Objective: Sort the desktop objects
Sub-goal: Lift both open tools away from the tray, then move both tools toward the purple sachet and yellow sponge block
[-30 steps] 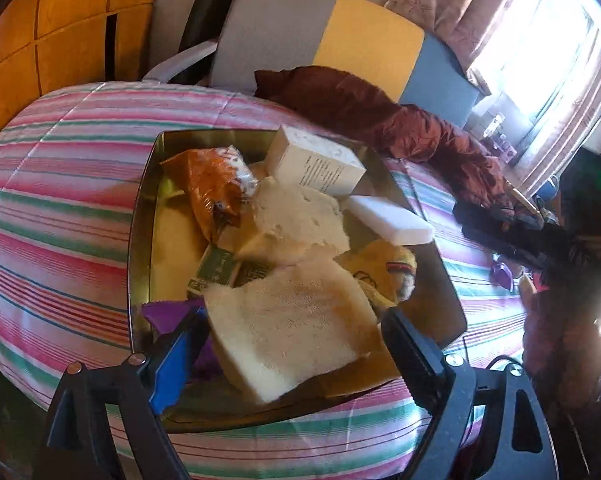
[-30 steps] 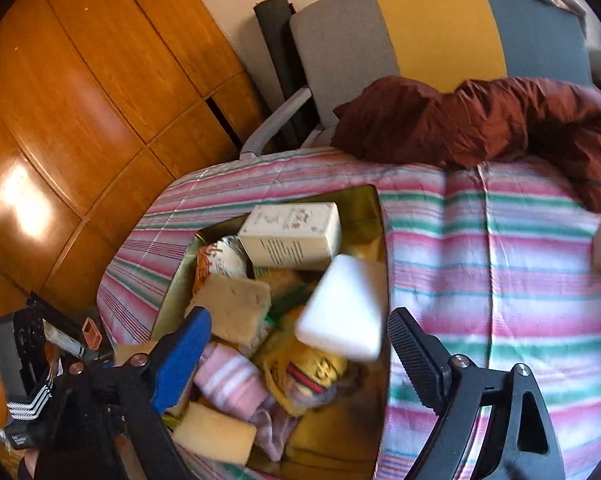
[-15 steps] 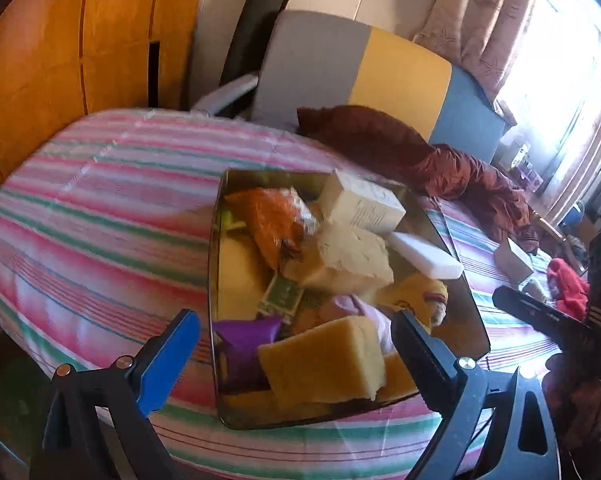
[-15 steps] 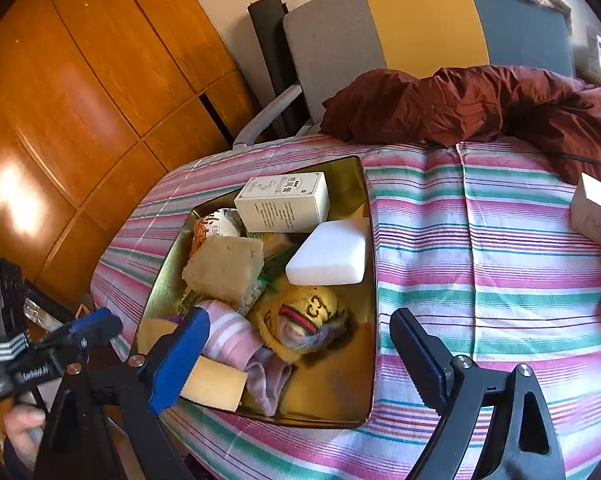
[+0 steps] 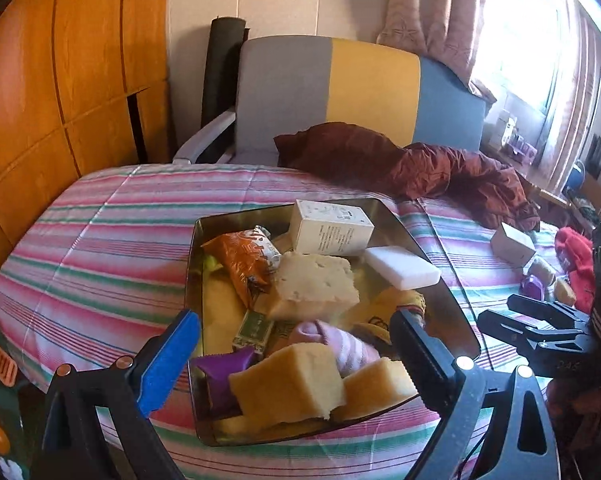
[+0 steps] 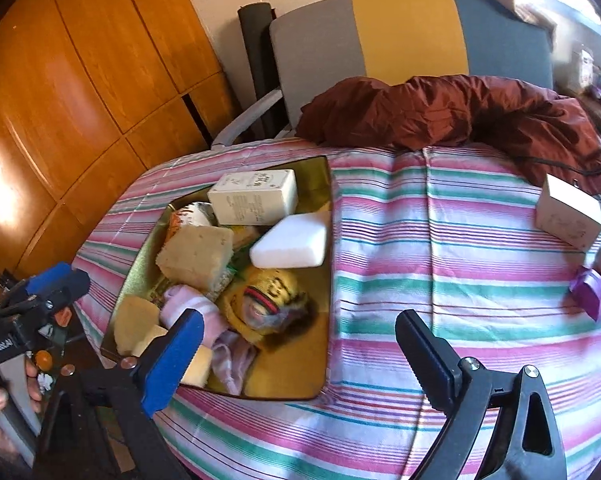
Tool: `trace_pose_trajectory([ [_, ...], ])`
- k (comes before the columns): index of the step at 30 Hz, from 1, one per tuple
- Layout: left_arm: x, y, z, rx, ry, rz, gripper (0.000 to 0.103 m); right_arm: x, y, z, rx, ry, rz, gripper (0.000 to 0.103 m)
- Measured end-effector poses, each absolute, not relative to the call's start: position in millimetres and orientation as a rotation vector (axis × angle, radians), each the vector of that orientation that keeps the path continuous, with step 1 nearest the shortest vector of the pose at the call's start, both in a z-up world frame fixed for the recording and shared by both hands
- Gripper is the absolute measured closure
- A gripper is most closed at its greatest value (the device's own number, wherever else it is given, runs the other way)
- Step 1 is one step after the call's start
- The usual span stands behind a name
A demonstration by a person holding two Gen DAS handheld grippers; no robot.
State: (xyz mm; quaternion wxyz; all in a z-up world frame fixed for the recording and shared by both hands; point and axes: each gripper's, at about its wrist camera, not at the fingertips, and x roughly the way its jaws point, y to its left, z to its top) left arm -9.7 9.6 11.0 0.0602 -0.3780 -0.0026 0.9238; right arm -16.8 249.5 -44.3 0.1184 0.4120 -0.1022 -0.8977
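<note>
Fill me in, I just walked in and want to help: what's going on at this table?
A person is sorting clutter with a handheld gripper in each hand. The left gripper and right gripper are both open and empty, hovering at the near edge of the striped table. The metal tray already holds sponges, a cream box, a white foam block, socks and snack packets. A small white box and a purple item lie outside the tray, on the cloth.
</note>
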Motion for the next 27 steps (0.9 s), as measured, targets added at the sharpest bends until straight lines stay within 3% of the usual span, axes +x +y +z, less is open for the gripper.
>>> trace_pose_trajectory([
  [3,-10,17,12,-1.142,0.050,2.845,0.011,-12,255,-46,1.209,-0.279,-2.654,0.006],
  [14,-15,29,10,-1.158,-0.008,2.803,0.025,0,278,-44,1.209,-0.200,-2.752,0.005],
  [27,-15,71,18,-1.064,0.128,2.736,0.022,9,311,-41,1.251,-0.153,-2.826,0.003],
])
